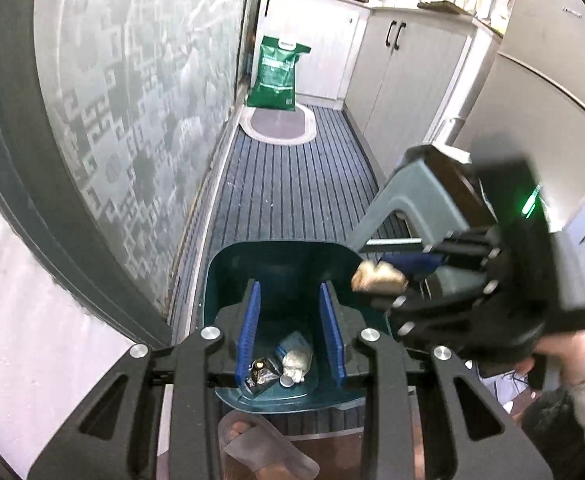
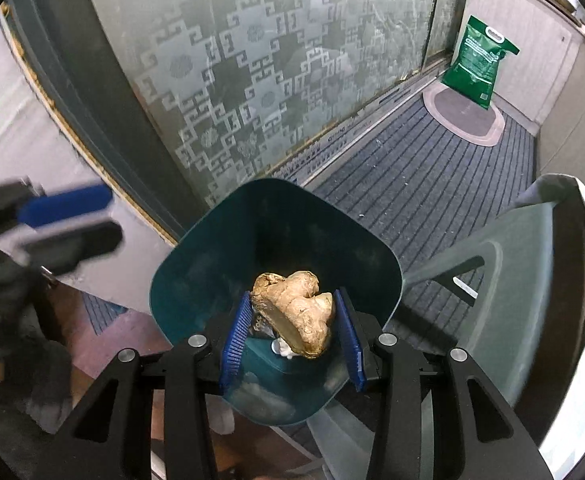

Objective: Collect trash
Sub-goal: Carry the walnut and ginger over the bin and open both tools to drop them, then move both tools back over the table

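Observation:
A dark teal bin [image 1: 280,258] stands on the striped floor mat below both grippers. Inside it lie a crumpled dark wrapper [image 1: 261,372] and a white paper wad [image 1: 296,362]. My left gripper [image 1: 290,300] hangs over the bin with its blue pads apart and nothing between them. In the right wrist view it shows blurred at the left as the left gripper [image 2: 72,222]. My right gripper [image 2: 292,300] is shut on a knobbly piece of ginger [image 2: 296,312], held above the bin [image 2: 212,248]. The ginger [image 1: 378,278] hovers by the bin's right rim.
A grey plastic stool [image 1: 406,196] stands right of the bin. A frosted patterned glass door [image 1: 132,100] runs along the left. A green bag [image 1: 278,74] and an oval mat [image 1: 278,126] sit at the far end by white cabinets [image 1: 404,80]. A sandalled foot [image 1: 260,448] is near the bin.

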`<state>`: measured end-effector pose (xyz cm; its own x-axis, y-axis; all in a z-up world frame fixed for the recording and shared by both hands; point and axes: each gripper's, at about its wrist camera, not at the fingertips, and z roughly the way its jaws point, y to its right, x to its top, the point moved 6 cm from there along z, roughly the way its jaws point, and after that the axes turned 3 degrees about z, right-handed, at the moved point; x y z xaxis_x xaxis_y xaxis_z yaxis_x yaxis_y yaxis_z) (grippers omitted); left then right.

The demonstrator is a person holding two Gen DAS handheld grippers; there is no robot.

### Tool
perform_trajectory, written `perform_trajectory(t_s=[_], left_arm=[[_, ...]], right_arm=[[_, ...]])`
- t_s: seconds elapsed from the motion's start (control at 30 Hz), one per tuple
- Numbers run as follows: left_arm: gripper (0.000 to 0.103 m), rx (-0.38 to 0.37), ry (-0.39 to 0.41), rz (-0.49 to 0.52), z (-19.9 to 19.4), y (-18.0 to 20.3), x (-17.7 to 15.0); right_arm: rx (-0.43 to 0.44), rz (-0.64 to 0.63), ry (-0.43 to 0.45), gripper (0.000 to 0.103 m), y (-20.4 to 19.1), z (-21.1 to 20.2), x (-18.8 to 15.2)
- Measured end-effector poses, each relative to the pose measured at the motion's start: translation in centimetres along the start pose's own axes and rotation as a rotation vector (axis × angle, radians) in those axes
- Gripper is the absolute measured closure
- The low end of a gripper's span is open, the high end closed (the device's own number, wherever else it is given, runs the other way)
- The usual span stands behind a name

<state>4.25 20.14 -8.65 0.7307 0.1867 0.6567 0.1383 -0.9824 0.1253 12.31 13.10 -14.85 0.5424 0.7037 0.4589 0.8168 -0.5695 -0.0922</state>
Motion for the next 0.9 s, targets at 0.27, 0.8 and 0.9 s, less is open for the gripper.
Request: perform_trajectory(t_s=[0.27,0.8,0.9], left_arm=[[0.067,0.013,0.066,-0.002,-2.5,1.0,2.7],[0.049,0.009,0.168,0.054,-6.3,3.9,7.2],[0.049,0.022,0.186,0.065,-6.8,3.9,7.7]], right_arm=[[-0.011,0.011,-0.032,0.060,-1.1,2.2,-1.3],[0.006,0.032,-0.072,0.052,-1.0,4.6,-2.0],[0.020,0.029,-0.046,0.047,-1.4,3.7,-1.5]])
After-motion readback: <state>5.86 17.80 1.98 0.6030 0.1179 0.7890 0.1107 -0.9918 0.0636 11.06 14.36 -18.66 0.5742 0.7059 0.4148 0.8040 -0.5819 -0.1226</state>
